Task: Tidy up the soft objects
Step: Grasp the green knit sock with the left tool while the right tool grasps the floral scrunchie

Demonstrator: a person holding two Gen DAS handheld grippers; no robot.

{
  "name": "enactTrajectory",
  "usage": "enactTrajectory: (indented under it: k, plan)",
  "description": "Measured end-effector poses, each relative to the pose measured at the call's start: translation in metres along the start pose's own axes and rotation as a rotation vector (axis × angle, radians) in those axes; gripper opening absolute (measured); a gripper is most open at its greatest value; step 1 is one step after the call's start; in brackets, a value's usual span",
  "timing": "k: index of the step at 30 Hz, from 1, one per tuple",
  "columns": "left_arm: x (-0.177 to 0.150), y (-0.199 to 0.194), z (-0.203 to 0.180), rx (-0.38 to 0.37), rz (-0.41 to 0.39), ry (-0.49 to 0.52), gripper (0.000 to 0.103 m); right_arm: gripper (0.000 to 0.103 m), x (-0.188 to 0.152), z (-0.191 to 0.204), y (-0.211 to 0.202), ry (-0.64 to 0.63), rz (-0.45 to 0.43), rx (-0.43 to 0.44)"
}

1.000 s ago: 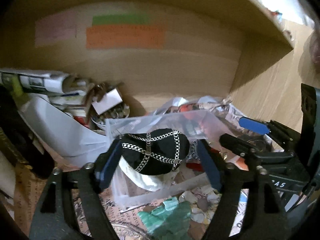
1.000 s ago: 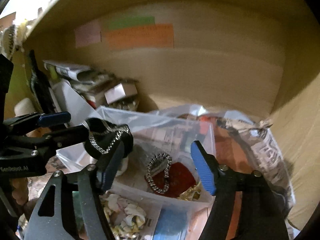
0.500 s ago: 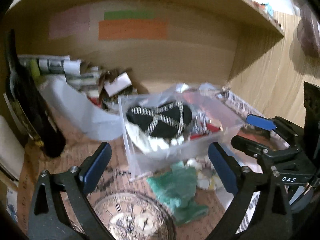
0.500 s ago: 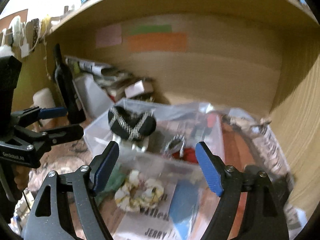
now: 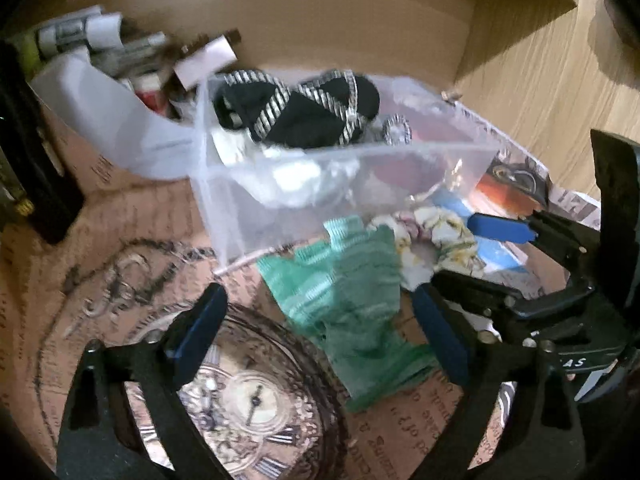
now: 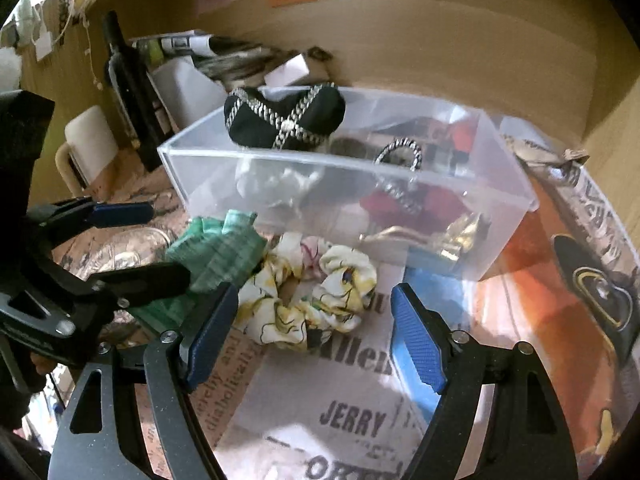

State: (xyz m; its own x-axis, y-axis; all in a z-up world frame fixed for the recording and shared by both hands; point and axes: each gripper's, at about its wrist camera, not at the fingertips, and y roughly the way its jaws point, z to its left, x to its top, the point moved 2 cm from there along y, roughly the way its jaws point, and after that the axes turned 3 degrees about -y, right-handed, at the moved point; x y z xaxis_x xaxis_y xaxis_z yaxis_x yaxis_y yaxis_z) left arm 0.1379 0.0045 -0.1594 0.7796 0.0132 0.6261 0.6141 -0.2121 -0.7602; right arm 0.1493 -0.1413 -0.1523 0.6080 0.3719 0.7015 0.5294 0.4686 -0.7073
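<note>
left gripper (image 5: pixel 320 334) spread wide, holding nothing, over the green cloth (image 5: pixel 352 304) at lower centre. right gripper (image 6: pixel 310 334) also spread and holding nothing, the floral scrunchie (image 6: pixel 308 292) just ahead between its fingers, touching the green cloth on its left. clear plastic box (image 6: pixel 500 184) sits behind both at mid frame; black chain-trimmed scrunchie (image 6: pixel 284 118) rests on top of the pile at its back left, red item (image 6: pixel 420 204) lower inside. dark bottle (image 6: pixel 128 76) upper left, papers (image 6: pixel 192 46) behind it, printed newspaper (image 6: pixel 352 420) under everything.
</note>
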Motion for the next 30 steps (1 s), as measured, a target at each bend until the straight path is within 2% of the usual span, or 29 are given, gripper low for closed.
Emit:
enactTrajectory:
  k: [1, 5, 7, 10, 11, 15, 21, 30]
  plan:
    - [-0.001, 0.004, 0.000, -0.010, 0.019, -0.004, 0.081, 0.070, 0.000, 0.000, 0.002, -0.001, 0.007, 0.005]
    - [-0.006, 0.014, 0.002, -0.033, 0.046, -0.017, 0.067, 0.057, -0.005, 0.004, 0.008, -0.023, 0.030, 0.023]
    - [-0.007, 0.015, 0.003, -0.028, 0.036, -0.018, 0.060, 0.041, -0.006, 0.008, 0.012, -0.040, 0.041, 0.029]
    - [-0.007, 0.014, 0.000, -0.037, 0.030, -0.007, 0.039, 0.027, -0.006, 0.009, 0.012, -0.054, 0.034, 0.032]
    - [-0.007, 0.013, -0.001, -0.041, 0.027, -0.002, 0.035, 0.024, -0.006, 0.009, 0.011, -0.055, 0.031, 0.033]
    - [-0.006, -0.001, -0.002, -0.017, -0.018, 0.019, 0.032, 0.018, -0.004, 0.008, 0.005, -0.051, 0.005, 0.025]
    - [0.002, -0.033, -0.005, -0.002, -0.109, 0.034, 0.032, 0.017, 0.001, 0.006, -0.023, -0.045, -0.069, 0.005]
    - [0.032, -0.073, -0.002, 0.013, -0.270, 0.003, 0.032, 0.017, 0.032, 0.000, -0.066, -0.040, -0.227, -0.056]
